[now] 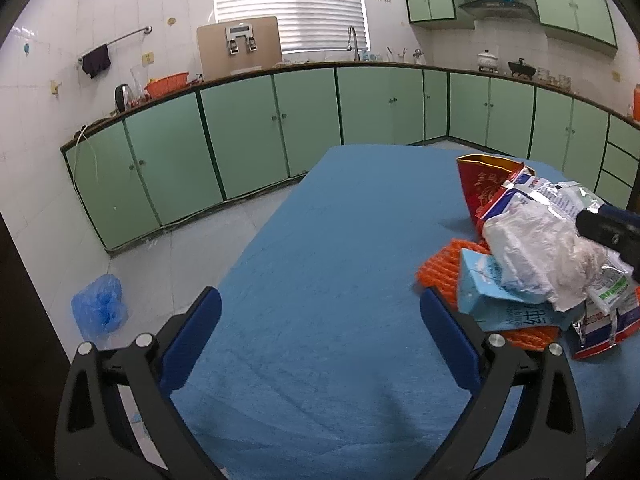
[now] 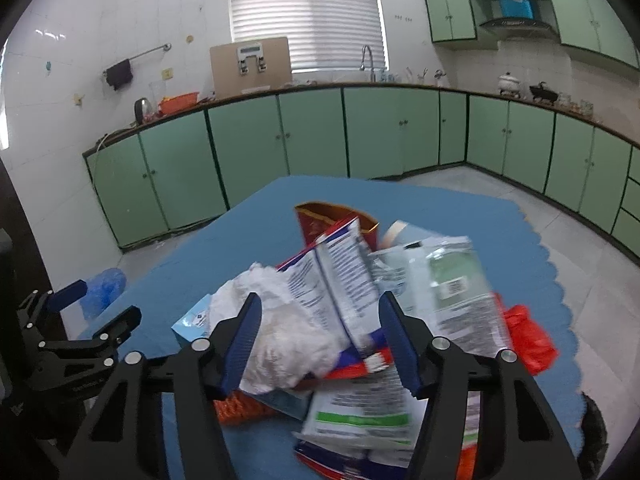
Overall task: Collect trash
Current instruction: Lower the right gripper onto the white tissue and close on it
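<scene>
A heap of trash lies on the blue table [image 1: 320, 240]: a crumpled white tissue [image 2: 288, 332], a red-and-white snack bag [image 2: 336, 280], a green-labelled clear wrapper [image 2: 456, 280], a light blue carton [image 1: 504, 300], a red foil bag [image 1: 484, 184] and orange mesh [image 1: 440, 268]. My right gripper [image 2: 320, 316] is open, its blue fingers either side of the tissue and the snack bag, just above the heap. My left gripper [image 1: 320, 312] is open and empty over bare table, left of the heap. The right gripper's tip [image 1: 608, 228] shows in the left wrist view.
A blue plastic bag [image 1: 100, 308] lies on the floor left of the table. Green kitchen cabinets [image 1: 240, 132] line the far walls under a counter with a kettle [image 1: 122, 98] and an orange basin [image 1: 168, 82]. An orange-red bag [image 2: 528, 340] lies at the heap's right.
</scene>
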Action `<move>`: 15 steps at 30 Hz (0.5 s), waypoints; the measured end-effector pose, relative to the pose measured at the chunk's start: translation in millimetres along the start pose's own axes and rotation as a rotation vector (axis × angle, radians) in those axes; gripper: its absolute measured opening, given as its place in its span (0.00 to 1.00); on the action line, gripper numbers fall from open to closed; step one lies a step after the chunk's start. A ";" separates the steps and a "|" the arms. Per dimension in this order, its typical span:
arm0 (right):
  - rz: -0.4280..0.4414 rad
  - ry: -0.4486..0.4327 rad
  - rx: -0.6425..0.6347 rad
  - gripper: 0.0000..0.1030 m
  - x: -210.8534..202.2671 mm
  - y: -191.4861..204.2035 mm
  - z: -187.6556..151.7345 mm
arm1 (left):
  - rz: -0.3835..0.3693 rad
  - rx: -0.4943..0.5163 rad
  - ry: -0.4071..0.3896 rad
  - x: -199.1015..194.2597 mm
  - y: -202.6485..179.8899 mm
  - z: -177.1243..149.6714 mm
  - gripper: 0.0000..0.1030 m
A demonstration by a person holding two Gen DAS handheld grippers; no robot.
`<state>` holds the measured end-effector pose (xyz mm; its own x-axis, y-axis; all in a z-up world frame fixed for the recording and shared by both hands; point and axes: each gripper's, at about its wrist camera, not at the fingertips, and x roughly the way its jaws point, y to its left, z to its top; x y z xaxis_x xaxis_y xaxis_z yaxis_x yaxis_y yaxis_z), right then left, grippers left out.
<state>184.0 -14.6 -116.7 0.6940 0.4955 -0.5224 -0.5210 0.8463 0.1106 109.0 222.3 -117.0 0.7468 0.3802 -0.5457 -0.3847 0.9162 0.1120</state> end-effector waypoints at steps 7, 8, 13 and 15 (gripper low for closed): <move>0.016 0.064 -0.015 0.52 17.3 6.5 -7.6 | -0.027 -0.018 0.011 5.0 0.7 0.7 0.94; 0.033 0.075 -0.017 0.46 18.6 6.3 -8.7 | -0.029 -0.017 0.009 5.6 -2.0 -0.8 0.94; 0.093 0.105 -0.027 0.25 16.4 9.5 -10.2 | -0.053 -0.017 0.003 2.9 -7.6 -1.0 0.94; 0.107 0.099 -0.015 0.22 11.5 7.2 -10.3 | -0.062 -0.016 0.002 1.4 -10.5 -0.6 0.94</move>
<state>183.2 -4.8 -130.7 0.5820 0.5605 -0.5891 -0.5975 0.7862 0.1577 113.8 213.1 -119.4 0.7683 0.3222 -0.5530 -0.3462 0.9359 0.0643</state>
